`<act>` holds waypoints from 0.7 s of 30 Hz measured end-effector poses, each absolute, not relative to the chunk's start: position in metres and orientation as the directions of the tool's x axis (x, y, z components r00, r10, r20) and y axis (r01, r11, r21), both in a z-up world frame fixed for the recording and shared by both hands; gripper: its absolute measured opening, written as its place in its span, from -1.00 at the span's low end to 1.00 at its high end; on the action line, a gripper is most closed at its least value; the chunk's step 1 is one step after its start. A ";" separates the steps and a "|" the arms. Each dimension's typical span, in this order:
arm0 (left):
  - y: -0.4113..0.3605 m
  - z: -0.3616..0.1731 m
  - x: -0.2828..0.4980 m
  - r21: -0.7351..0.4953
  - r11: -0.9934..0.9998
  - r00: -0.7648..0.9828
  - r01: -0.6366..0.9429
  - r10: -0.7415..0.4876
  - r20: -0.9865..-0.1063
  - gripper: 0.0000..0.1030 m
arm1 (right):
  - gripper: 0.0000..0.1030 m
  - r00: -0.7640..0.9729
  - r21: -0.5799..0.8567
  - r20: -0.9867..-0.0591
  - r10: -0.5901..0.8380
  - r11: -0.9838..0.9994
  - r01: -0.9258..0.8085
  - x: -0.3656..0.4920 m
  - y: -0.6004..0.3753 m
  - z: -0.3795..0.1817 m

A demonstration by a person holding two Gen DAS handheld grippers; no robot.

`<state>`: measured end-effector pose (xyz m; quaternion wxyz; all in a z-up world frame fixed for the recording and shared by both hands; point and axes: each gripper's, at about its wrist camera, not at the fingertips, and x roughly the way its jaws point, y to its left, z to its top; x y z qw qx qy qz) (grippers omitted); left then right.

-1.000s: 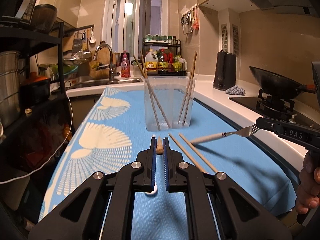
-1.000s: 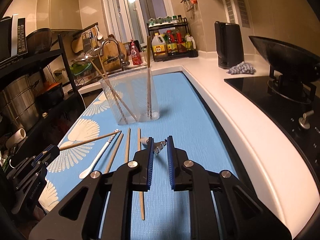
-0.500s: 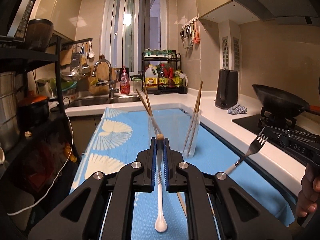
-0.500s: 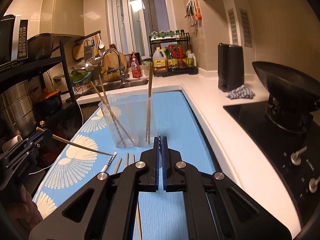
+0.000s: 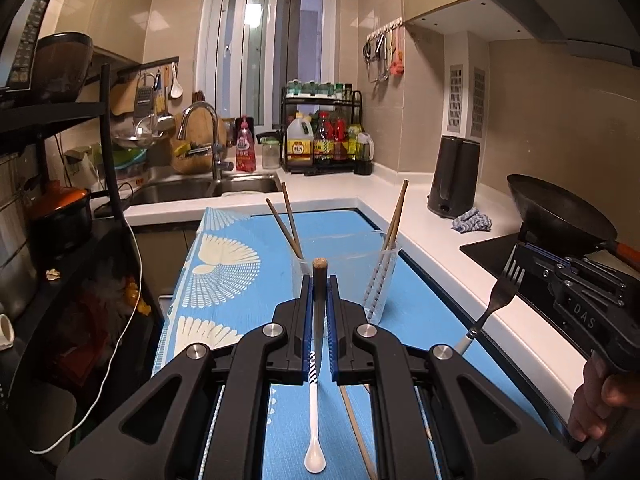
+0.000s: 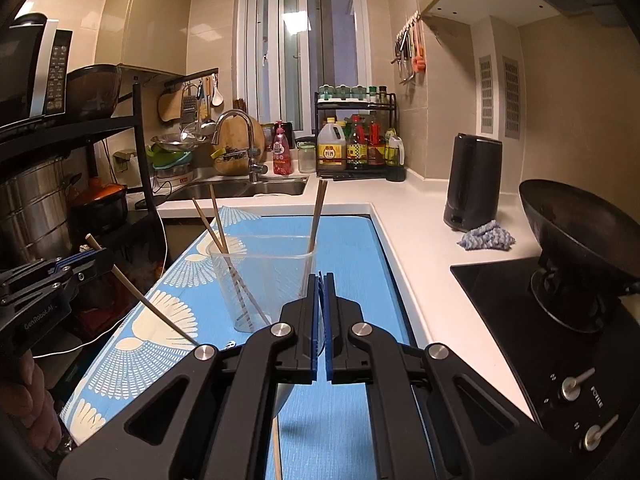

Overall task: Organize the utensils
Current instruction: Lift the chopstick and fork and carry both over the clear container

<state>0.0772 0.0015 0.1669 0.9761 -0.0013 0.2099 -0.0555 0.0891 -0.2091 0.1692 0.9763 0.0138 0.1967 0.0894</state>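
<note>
A clear plastic cup [image 6: 264, 284] with several chopsticks in it stands on the blue mat [image 6: 352, 240]; it also shows in the left wrist view [image 5: 352, 272]. My left gripper [image 5: 319, 280] is shut on a wooden chopstick [image 5: 319, 272], held above the mat just in front of the cup; the stick slants down in the right wrist view [image 6: 156, 308]. My right gripper [image 6: 320, 280] is shut on a fork [image 5: 496, 304], tines up, to the right of the cup. A white spoon [image 5: 314, 420] and a loose chopstick [image 5: 358, 432] lie on the mat below.
A black wok [image 6: 576, 224] sits on the hob [image 6: 540, 320] at right, with a black kettle [image 6: 472, 184] and a blue cloth [image 6: 486, 236] behind it. The sink [image 6: 240, 188] and a bottle rack [image 6: 356, 144] are at the back. Black shelving [image 5: 60, 208] stands at left.
Both grippers have lifted off the mat, the left with the chopstick and the right with the fork. The fork and chopstick have swung from near flat to steeply tilted, nearer the cup.
</note>
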 end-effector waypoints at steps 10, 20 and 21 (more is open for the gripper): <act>0.009 0.179 0.094 -0.072 0.992 0.841 0.099 -0.122 -0.526 -0.87 | -0.96 0.905 0.019 -0.379 0.191 0.980 -0.198 0.099 -0.197 0.188; 0.013 0.210 0.116 -0.084 0.989 0.815 0.120 -0.147 -0.561 -0.87 | -0.96 0.917 -0.021 -0.341 0.208 0.973 -0.228 0.120 -0.186 0.230; 0.013 0.216 0.119 -0.085 0.989 0.817 0.123 -0.149 -0.557 -0.87 | -0.96 0.920 -0.026 -0.332 0.209 0.973 -0.230 0.123 -0.185 0.236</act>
